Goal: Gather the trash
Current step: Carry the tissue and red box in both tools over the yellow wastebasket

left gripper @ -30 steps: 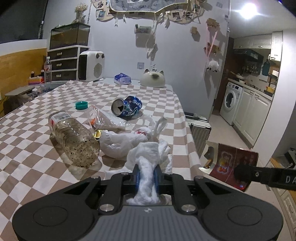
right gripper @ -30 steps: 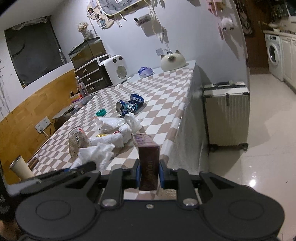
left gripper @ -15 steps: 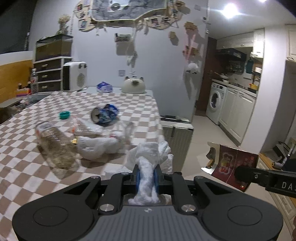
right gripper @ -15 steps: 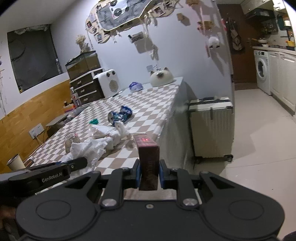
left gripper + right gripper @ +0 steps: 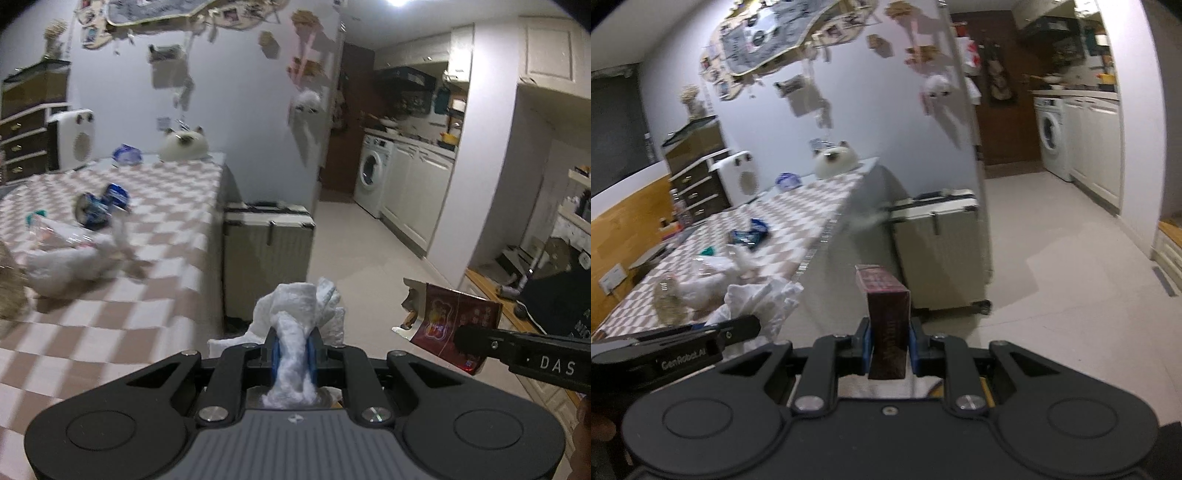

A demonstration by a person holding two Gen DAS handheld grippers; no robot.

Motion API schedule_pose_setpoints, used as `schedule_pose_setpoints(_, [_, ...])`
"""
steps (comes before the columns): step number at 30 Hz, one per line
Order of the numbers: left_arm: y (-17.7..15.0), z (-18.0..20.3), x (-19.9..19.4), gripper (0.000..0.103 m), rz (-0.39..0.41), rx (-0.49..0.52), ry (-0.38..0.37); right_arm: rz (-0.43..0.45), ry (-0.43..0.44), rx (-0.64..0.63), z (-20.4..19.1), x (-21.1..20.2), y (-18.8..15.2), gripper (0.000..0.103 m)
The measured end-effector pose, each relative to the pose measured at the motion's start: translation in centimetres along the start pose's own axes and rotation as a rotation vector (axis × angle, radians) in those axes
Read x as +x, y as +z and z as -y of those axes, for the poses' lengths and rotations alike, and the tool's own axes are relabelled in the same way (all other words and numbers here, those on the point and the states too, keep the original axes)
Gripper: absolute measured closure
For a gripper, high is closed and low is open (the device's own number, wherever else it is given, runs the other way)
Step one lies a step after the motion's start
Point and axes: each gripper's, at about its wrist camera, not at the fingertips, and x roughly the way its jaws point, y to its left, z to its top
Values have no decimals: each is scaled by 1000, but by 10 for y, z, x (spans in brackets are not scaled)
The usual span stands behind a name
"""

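Note:
My left gripper (image 5: 293, 350) is shut on a crumpled white tissue (image 5: 301, 314), held off the right edge of the checkered table (image 5: 155, 295). My right gripper (image 5: 889, 347) is shut on a small dark red carton (image 5: 886, 306), which also shows in the left wrist view as a red carton (image 5: 452, 325) to the right. The tissue (image 5: 764, 299) and the left gripper's finger (image 5: 701, 338) appear at the left of the right wrist view. On the table lie a crushed blue can (image 5: 99, 206), a white wad of tissue (image 5: 70, 262), a clear plastic bag (image 5: 51, 232) and a plastic bottle (image 5: 666, 301).
A pale suitcase (image 5: 267, 254) stands on the floor against the table's end. Beyond it the tiled floor (image 5: 1052, 277) runs to a kitchen with a washing machine (image 5: 371, 173). A white heater (image 5: 72, 138), a cat-shaped jar (image 5: 183, 146) and drawers (image 5: 22, 136) sit at the table's far end.
Both grippers have swung right, away from the table and out over the floor, still carrying the tissue and the carton. The table and its trash have slid to the left of both views.

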Motion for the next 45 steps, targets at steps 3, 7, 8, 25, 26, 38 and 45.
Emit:
schedule_pose_setpoints(3, [-8,16,21,88,-38,10,-25,-10,-36,25,21,3,-6,83])
schedule_pose_setpoints(7, [-21,34,52,88,-95,15,-67,-38,-78,58,47,12,-17,83])
schedule_pose_setpoints(8, [-25,38,60,88,-111,15,-76,-47,-88,63,52,15,-20,83])
schedule_pose_setpoints(25, [-116,39,214,87,-319,-95,-125,-251,-206,144,123,114,-97,83])
schedule_pose_setpoints(26, [-121,37,224,87,-329,-97,-112,-262,-209,150,126,122,-102,83])
schedule_pose_setpoints(38, [-166,1,344,87,-455,-163,-25,-370,-212,218,157,230,-137,83])
schedule_pose_setpoints(45, [-181,-6,382,87,-503,-191,-6,-446,-219,233,170,291,-154,83])
